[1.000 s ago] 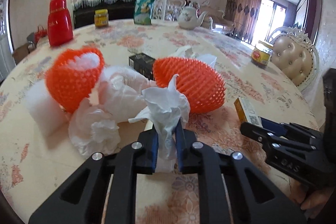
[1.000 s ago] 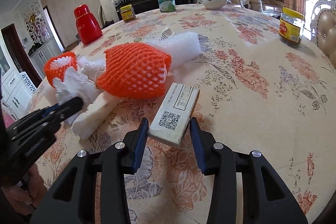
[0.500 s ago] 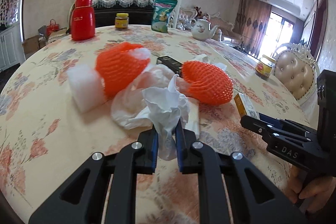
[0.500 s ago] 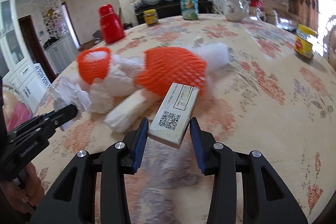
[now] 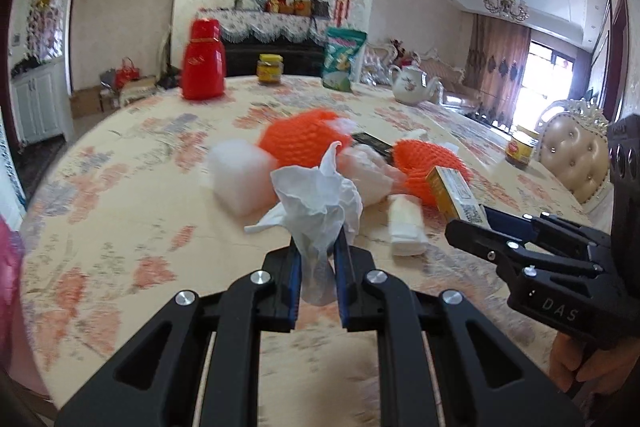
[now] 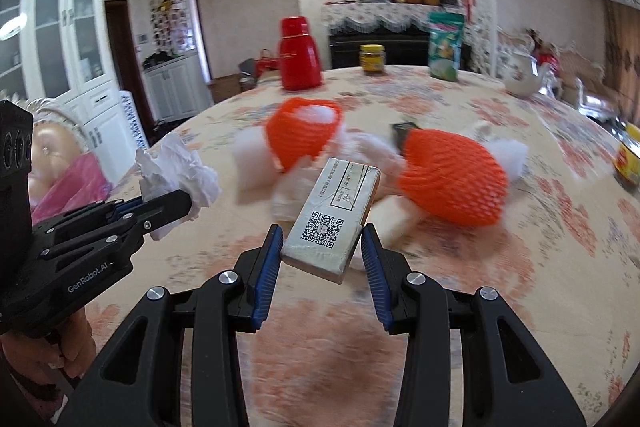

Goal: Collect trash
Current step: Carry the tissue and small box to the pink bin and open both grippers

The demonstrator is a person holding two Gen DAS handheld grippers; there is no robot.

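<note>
We hold the left gripper (image 5: 318,259) w/ fingers closed on a crumpled white tissue (image 5: 318,197), lifted above the desk (image 5: 120,211). Right gripper (image 6: 322,253) fingers clamp a small box (image 6: 334,211) w/ QR code, also off the desk. Two orange foam nets (image 6: 452,179) lie farther on the desk, w/ white foam pieces (image 5: 240,179) near them.

A large round table (image 5: 120,211) under a cream cloth with orange flowers carries 2 orange foam fruit nets (image 5: 298,141) (image 5: 430,163), a white foam block (image 5: 240,179), a red thermos jug (image 5: 203,61), 2 yellow-lidded jars (image 5: 270,69) (image 5: 521,147), a green snack bag (image 5: 342,59) and a white teapot (image 5: 412,89).
</note>
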